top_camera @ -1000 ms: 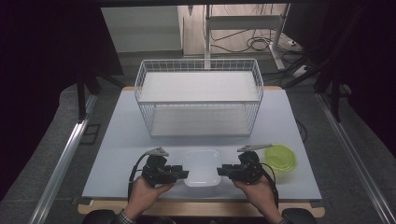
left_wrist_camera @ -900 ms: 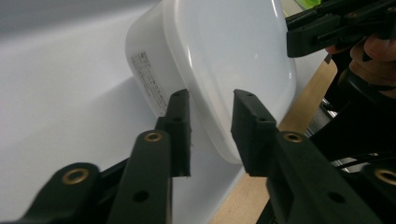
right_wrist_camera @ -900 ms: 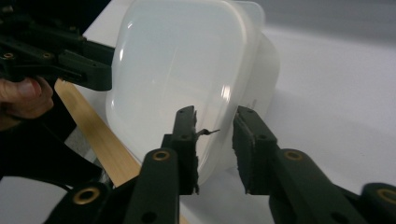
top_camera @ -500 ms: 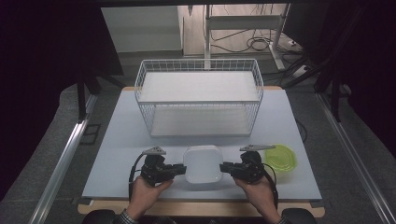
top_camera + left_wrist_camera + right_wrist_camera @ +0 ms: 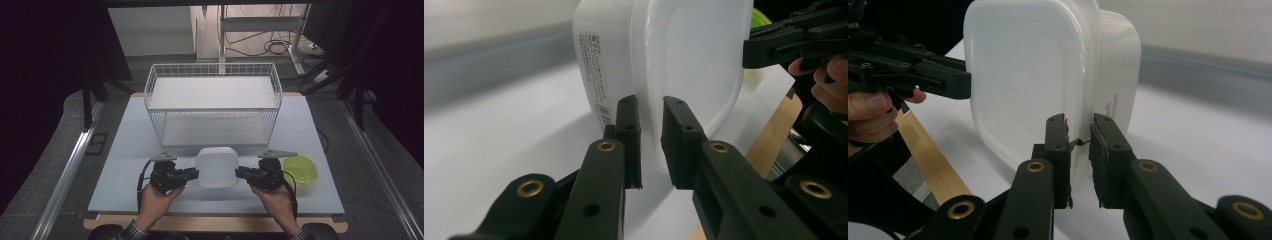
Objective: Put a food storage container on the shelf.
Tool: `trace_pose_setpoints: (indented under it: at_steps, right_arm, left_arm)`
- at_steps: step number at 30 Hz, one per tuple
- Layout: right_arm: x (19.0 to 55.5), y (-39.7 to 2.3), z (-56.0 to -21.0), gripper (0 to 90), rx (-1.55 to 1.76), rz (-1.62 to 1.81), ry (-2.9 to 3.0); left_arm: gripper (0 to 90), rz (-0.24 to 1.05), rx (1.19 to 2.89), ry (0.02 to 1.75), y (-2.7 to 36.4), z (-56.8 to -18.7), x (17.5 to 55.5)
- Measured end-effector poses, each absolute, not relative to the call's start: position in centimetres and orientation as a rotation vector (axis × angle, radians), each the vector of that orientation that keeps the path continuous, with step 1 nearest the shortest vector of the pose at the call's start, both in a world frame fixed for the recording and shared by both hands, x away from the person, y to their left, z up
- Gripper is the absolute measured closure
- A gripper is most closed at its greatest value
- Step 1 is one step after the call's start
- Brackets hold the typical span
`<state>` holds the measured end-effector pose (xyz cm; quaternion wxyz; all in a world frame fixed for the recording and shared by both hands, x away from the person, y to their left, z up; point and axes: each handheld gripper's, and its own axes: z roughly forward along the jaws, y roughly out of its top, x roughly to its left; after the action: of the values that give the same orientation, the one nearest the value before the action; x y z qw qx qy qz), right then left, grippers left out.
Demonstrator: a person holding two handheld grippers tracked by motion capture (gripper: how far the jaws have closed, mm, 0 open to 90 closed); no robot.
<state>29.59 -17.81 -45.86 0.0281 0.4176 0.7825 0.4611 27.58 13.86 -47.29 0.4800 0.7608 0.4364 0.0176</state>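
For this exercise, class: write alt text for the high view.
Two hand-held grippers, left and right, clamp a white plastic container by opposite edges, tilting it up above a pale table. A white wire basket stands behind; a green lid lies right.

- I see one printed label on the white container (image 5: 664, 75), on its side wall, in the left gripper view: several lines of small dark print in a block (image 5: 594, 80).
- I can't read that print; the characters are too small and run sideways.
- In the right gripper view I see a shorter strip of the same kind of small print (image 5: 1111, 107) on the container's side wall, just beside the rim. It is also too small to read.
- From the high view I find no text, number or sign that I can make out.
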Motion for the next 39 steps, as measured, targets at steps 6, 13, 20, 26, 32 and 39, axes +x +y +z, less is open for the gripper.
trace_pose_setpoints:
  at_steps: [6, 13, 20, 26, 32, 39]
  right_arm:
    - [30.1, -17.8, -44.6, 79.0, 1.255, 1.457, 2.392]
    - [31.1, -17.7, -42.8, 79.0, 1.218, 1.510, 2.360]
    - [32.1, -17.4, -40.7, 79.0, 1.171, 1.529, 2.332]
    - [33.1, -17.0, -39.1, 78.9, 1.137, 1.542, 2.329]
    - [33.9, -16.5, -37.8, 78.9, 1.110, 1.555, 2.320]
    - [34.9, -16.2, -35.6, 78.8, 1.083, 1.569, 2.297]
  left_arm:
    - [78.8, 0.089, 1.847, 1.043, 13.9, -45.9, 27.9]
    - [79.2, 0.128, 1.828, 1.008, 14.4, -43.6, 28.7]
    - [79.3, 0.185, 1.807, 0.976, 14.6, -41.0, 29.7]
    - [79.3, 0.221, 1.796, 0.966, 15.1, -39.5, 30.2]
    - [79.3, 0.241, 1.790, 0.958, 15.5, -38.2, 30.8]
    - [79.3, 0.274, 1.787, 0.941, 15.7, -36.0, 31.7]
